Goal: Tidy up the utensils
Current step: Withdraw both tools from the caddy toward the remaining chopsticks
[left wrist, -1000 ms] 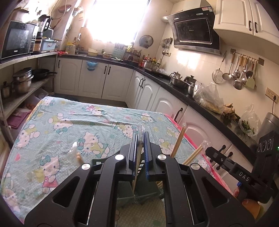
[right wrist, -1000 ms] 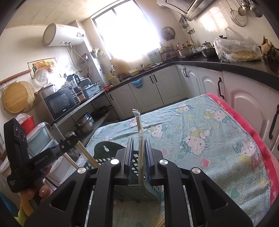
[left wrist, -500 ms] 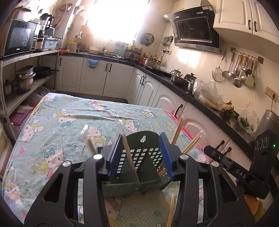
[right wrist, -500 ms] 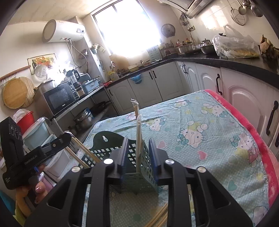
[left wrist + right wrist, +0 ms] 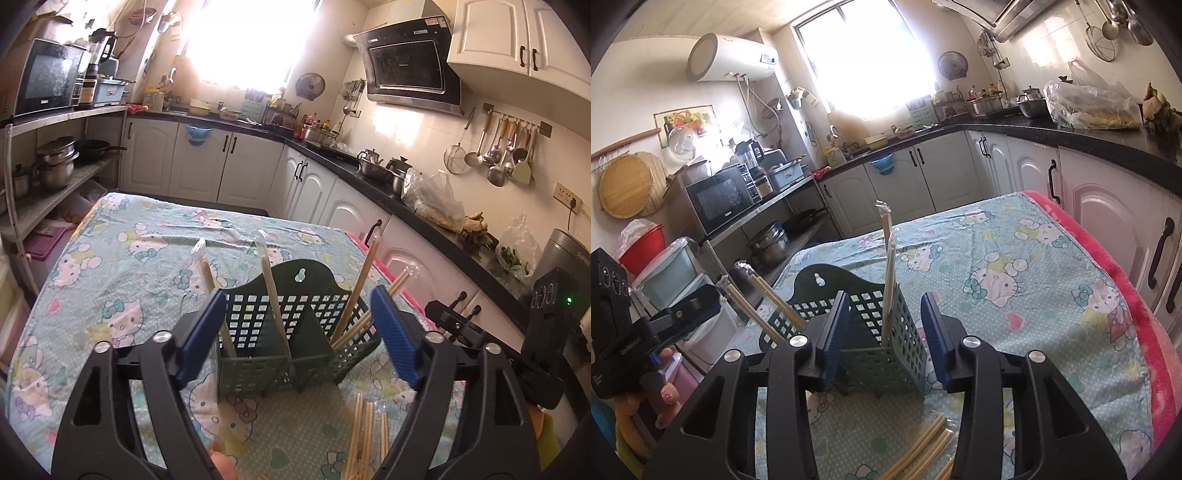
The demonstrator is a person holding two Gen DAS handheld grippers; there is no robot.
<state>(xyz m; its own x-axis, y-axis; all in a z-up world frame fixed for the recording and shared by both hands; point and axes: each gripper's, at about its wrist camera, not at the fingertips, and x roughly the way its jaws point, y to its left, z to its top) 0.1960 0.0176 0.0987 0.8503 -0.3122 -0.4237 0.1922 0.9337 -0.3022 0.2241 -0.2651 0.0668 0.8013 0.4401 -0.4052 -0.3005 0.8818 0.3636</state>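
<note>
Letting go: my left gripper (image 5: 295,332) and right gripper (image 5: 882,328) are both opening, empty, around the caddy (image 5: 295,332); next, probably the loose chopsticks (image 5: 365,439) at lower centre.

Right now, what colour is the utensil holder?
Dark green utensil holder, clearest in the left wrist view.

A bright window (image 5: 243,40) at the top centre floods the kitchen with glare — white cabinets (image 5: 207,162) under a black countertop (image 5: 439,229) run from it down the right side. A black range hood (image 5: 406,66) hangs upper right on white tile, with ladles (image 5: 495,147) on a rail beside it. At left, a microwave (image 5: 44,81) tops open shelves holding pots (image 5: 55,162) — in the right wrist view a white water heater (image 5: 731,57) sits upper left.
</note>
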